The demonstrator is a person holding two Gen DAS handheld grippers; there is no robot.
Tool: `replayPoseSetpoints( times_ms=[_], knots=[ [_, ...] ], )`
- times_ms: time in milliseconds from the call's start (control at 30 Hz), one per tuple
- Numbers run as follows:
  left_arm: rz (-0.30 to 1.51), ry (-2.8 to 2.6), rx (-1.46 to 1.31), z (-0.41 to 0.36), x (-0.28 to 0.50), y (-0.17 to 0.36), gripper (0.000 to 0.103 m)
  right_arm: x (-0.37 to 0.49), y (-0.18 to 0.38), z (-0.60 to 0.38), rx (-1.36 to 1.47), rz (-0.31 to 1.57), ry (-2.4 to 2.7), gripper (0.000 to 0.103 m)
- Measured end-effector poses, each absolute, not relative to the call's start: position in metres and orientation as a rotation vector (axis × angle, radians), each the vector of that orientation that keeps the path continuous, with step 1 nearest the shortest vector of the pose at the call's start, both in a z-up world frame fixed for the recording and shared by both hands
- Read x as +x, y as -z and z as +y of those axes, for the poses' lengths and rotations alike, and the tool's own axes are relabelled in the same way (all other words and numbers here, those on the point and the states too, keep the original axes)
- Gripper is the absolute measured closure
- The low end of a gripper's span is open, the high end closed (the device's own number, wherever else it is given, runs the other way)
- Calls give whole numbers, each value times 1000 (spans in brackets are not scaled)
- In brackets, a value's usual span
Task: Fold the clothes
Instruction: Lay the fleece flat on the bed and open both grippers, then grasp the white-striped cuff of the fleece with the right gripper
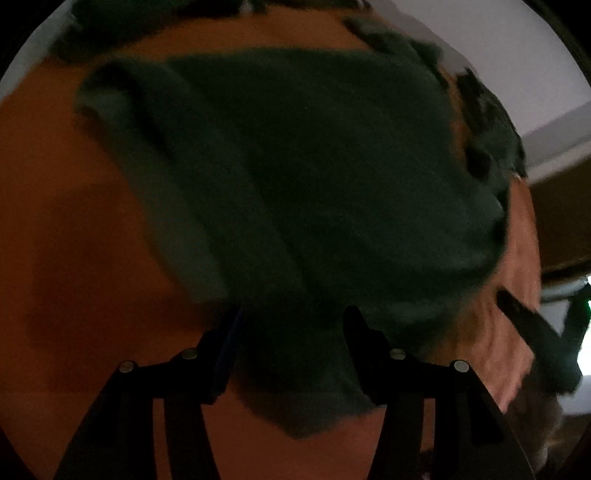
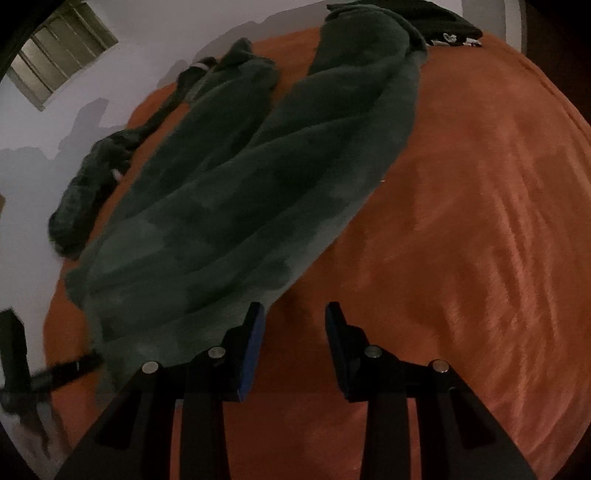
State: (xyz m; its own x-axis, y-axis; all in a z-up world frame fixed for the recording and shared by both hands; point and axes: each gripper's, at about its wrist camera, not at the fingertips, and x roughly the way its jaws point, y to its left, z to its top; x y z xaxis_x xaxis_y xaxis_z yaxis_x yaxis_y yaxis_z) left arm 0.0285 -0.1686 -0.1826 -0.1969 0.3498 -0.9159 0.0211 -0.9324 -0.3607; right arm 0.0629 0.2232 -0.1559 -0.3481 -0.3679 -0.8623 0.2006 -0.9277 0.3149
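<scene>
The dark green fleece garment [image 1: 295, 177] lay spread on the orange plush blanket [image 1: 74, 240], and in the left wrist view one edge of it ran down between the fingers of the left gripper [image 1: 291, 321]. The fingers stood spread, and the pads did not press on the cloth. Beyond the right finger, at the frame edge, a black gripper finger [image 1: 532, 325] showed, blurred. In the right wrist view the right gripper [image 2: 295, 314] hovered with its fingers apart over bare blanket [image 2: 461, 258]; nothing lay between them. The garment [image 2: 229, 192] began just beside the left finger [image 2: 251, 350] and extended away from it in two long lobes. Farther left, a second dark crumpled item [image 2: 96, 177] lay near the blanket edge. Beyond the garment's far end, a black item [image 2: 447, 26] carried white markings that were too blurred to read. A slatted window [image 2: 59, 55] stood in the pale wall.
</scene>
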Motion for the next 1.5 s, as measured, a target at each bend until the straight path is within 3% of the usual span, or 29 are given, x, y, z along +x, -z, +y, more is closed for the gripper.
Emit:
replayPoseSetpoints(
  times_ms=[33, 100, 167, 300, 467, 600, 700, 767, 833, 900, 1067, 1100, 1133, 1167, 1367, 1433, 1467, 1500],
  knots=[
    [-416, -2219, -1851, -164, 31, 187, 47, 61, 158, 224, 1545, -216, 2325, 70],
    [-353, -2245, -1852, -158, 36, 190, 58, 59, 162, 225, 1550, -208, 2333, 70],
    [-365, -2296, -1827, -162, 41, 188, 80, 58, 165, 227, 1558, -208, 2330, 70],
    [-510, -2407, -1742, -179, 60, 173, 95, 56, 170, 228, 1577, -229, 2323, 70],
    [-677, -2443, -1624, -199, 100, 152, 96, 54, 174, 230, 1584, -250, 2326, 70],
    [-699, -2362, -1698, -205, 104, 183, 94, 48, 177, 222, 1584, -249, 2334, 70],
    [-825, -2273, -1748, -213, 108, 200, 84, 39, 177, 222, 1585, -281, 2322, 70],
    [-862, -2264, -1728, -218, 111, 199, 63, 30, 175, 233, 1572, -339, 2307, 70],
    [-898, -2232, -1686, -221, 112, 197, 55, 14, 171, 245, 1550, -412, 2319, 65],
    [-1002, -2128, -1666, -225, 113, 204, 55, -8, 167, 262, 1519, -508, 2322, 50],
    [-959, -2087, -1742, -209, 99, 222, 53, -74, 169, 302, 1448, -773, 2317, 48],
    [-928, -2105, -1737, -205, 99, 222, 54, -87, 172, 305, 1452, -806, 2310, 48],
    [-894, -2126, -1729, -200, 100, 221, 82, -100, 177, 305, 1468, -829, 2296, 48],
    [-850, -2141, -1723, -194, 99, 220, 97, -113, 181, 305, 1489, -846, 2284, 48],
    [-780, -2269, -1685, -200, 122, 197, 97, -163, 183, 295, 1541, -864, 2423, 49],
    [-783, -2293, -1676, -215, 130, 190, 97, -178, 185, 291, 1555, -863, 2460, 57],
    [-783, -2299, -1674, -220, 133, 188, 97, -185, 190, 289, 1587, -865, 2459, 87],
    [-783, -2301, -1660, -225, 137, 185, 97, -188, 194, 289, 1610, -876, 2461, 100]
  ],
)
